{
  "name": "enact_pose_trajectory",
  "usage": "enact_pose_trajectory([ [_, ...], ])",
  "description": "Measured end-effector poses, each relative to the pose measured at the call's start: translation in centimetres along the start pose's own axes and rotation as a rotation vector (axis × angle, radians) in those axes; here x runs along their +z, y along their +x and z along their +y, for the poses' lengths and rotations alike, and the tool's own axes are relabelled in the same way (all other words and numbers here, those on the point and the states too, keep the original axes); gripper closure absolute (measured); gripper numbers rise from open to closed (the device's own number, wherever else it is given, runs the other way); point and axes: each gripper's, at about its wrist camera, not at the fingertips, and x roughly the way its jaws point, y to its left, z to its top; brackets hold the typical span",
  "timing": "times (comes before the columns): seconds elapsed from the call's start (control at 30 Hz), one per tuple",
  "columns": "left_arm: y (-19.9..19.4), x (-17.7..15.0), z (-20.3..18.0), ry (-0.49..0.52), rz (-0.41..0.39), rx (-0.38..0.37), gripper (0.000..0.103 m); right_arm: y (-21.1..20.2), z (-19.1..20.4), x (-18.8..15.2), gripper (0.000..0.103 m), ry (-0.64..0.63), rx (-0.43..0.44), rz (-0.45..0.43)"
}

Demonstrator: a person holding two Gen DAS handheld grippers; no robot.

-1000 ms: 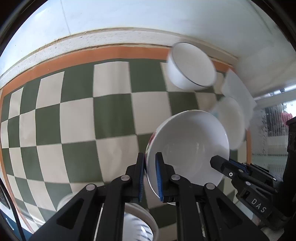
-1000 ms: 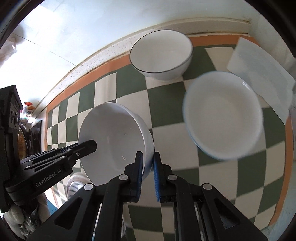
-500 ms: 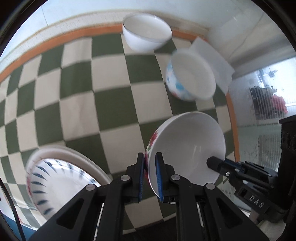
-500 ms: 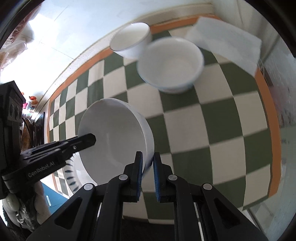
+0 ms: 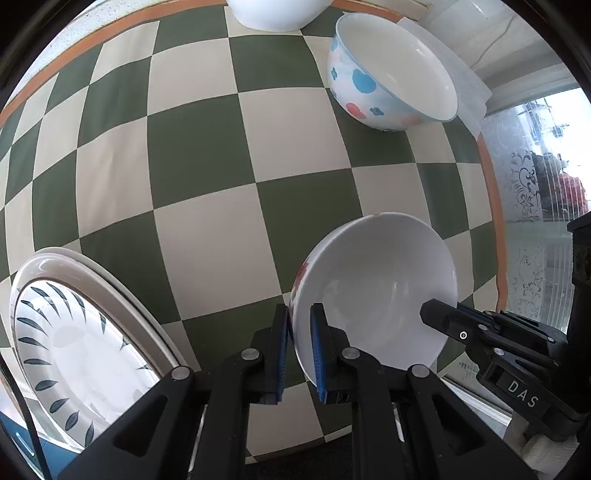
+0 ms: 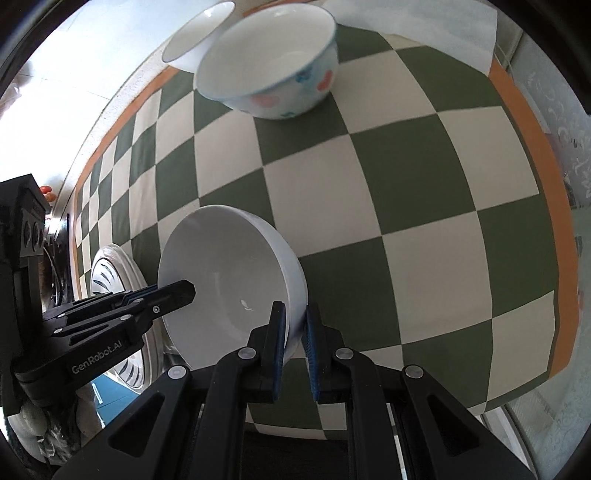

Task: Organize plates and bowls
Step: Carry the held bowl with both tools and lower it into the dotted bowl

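A white bowl (image 5: 373, 291) (image 6: 225, 280) with a red flower print on its outside hangs tilted above the checked cloth, held by both grippers. My left gripper (image 5: 298, 321) is shut on its left rim. My right gripper (image 6: 295, 317) is shut on the opposite rim; its black fingers (image 5: 454, 325) also show in the left wrist view. A bowl with blue and pink hearts (image 5: 391, 74) (image 6: 273, 62) stands at the far side. A plain white bowl with a dark rim line (image 5: 273, 14) (image 6: 195, 37) stands behind it. A plate with a dark leaf pattern (image 5: 81, 339) (image 6: 110, 291) lies near the front left.
The green and cream checked tablecloth (image 5: 207, 177) (image 6: 406, 192) has an orange border. A folded white sheet (image 6: 413, 29) lies at the far right corner. The table's front edge runs just below both grippers. A window with patterned glass (image 5: 535, 177) is to the right.
Both grippers have carried the white bowl back toward the table's front edge and a little lower. The two far bowls now sit higher in view, and the leaf-pattern plate has come in at the left.
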Motion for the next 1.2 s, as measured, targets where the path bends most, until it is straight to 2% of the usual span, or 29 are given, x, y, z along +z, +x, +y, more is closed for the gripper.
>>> enact_pose_trajectory([
  [0.37, -0.5, -0.2, 0.2, -0.01, 0.0, -0.011, 0.093, 0.7, -0.2, 0.7, 0.091, 0.004, 0.02, 0.044],
  [0.53, -4.5, -0.1, 0.8, -0.035, -0.08, -0.032, 0.093, -1.1, -1.1, 1.7, 0.091, 0.037, 0.076, 0.045],
  [0.6, -6.2, 0.5, 0.7, -0.04, -0.115, -0.042, 0.092, -2.7, -1.5, 2.3, 0.091, 0.047, 0.082, 0.014],
  [0.7, -7.9, 2.7, 0.1, -0.036, -0.152, -0.047, 0.091, -5.2, -1.7, 4.0, 0.091, 0.053, 0.107, -0.035],
  [0.73, -8.0, 3.6, 0.0, -0.039, -0.151, -0.053, 0.087, -5.8, -1.8, 4.6, 0.091, 0.053, 0.111, -0.049],
  [0.9, -6.9, 9.1, -0.4, -0.08, -0.126, -0.112, 0.086, -7.1, -1.6, 8.9, 0.085, 0.052, 0.12, -0.081],
  [1.0, -5.4, 12.3, -0.8, -0.097, -0.104, -0.121, 0.086, -6.7, -2.0, 12.1, 0.075, 0.073, 0.112, -0.098],
  [1.2, -1.9, 16.9, -0.8, -0.119, -0.04, -0.12, 0.086, -4.0, -2.6, 17.1, 0.075, 0.111, 0.104, -0.082],
])
